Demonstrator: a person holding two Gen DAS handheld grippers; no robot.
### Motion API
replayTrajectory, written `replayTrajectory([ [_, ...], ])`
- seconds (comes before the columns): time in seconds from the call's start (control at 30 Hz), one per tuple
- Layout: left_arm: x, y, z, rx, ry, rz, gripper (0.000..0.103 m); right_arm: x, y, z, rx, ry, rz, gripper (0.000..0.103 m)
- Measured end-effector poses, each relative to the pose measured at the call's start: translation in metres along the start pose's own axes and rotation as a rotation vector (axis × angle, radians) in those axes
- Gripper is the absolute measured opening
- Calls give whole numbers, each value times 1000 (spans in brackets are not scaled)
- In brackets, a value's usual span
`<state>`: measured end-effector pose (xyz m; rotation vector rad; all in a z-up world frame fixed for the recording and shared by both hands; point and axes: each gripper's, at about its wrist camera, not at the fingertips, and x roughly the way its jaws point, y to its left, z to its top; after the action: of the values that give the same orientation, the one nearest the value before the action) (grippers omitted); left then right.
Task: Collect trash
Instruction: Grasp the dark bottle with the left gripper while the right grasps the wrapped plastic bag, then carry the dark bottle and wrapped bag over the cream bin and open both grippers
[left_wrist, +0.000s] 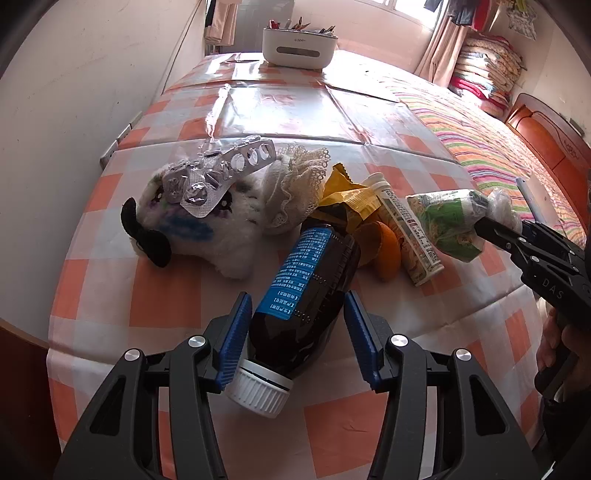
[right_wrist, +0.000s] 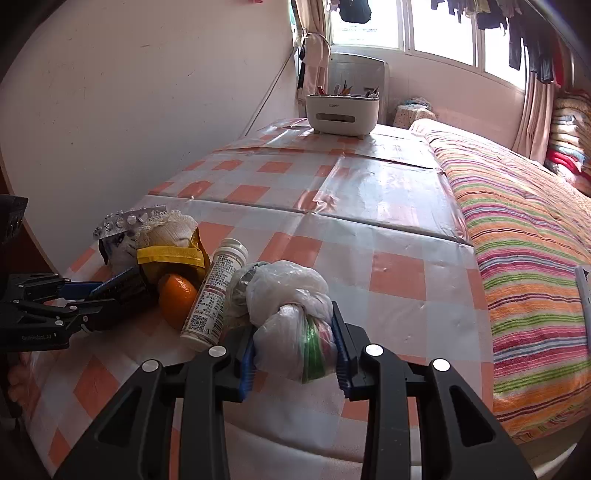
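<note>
A dark bottle (left_wrist: 306, 291) with a blue label and white cap lies on the checked tablecloth between the blue pads of my left gripper (left_wrist: 297, 314). The left pad touches it; a gap shows at the right pad. My right gripper (right_wrist: 293, 341) is shut on a knotted white plastic bag (right_wrist: 291, 317) with a green packet inside; the bag also shows in the left wrist view (left_wrist: 450, 221). Beside it lie a white tube bottle (right_wrist: 216, 295), an orange peel (right_wrist: 177, 297), a yellow wrapper (right_wrist: 170, 258) and foil pill blisters (left_wrist: 221, 173).
A white plush toy (left_wrist: 207, 229) with a lace cloth lies under the blisters. A white organiser box (right_wrist: 341, 112) stands at the table's far end. A striped bed cover (right_wrist: 524, 236) borders the table on the right. A wall runs along the left.
</note>
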<state>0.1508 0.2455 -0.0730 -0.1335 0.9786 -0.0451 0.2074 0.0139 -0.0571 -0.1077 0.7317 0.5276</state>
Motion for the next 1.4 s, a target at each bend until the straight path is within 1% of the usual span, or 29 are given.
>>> replayTrajectory([
  [0.13,-2,-4,-2,0,-13,2,49,-19,0,1,12,-45,2,33],
  [0.2,-7,-8,-2,3,-34,6,49,-29,0,1,18,-65,3,33],
  [0.37,-21,-19,-1,3,-79,-17,48,-52,-1,-4,27,-104,6,33],
  [0.53,-32,-34,1,16,-107,-34,47,-70,-4,-9,40,-134,2,33],
  [0.83,-46,-66,4,45,-155,-78,47,-104,-14,-18,25,-195,-52,33],
  [1.0,-48,-90,3,79,-158,-106,47,-118,-23,-27,22,-210,-92,33],
  [1.4,-59,-154,0,183,-181,-186,47,-156,-56,-59,69,-235,-174,33],
])
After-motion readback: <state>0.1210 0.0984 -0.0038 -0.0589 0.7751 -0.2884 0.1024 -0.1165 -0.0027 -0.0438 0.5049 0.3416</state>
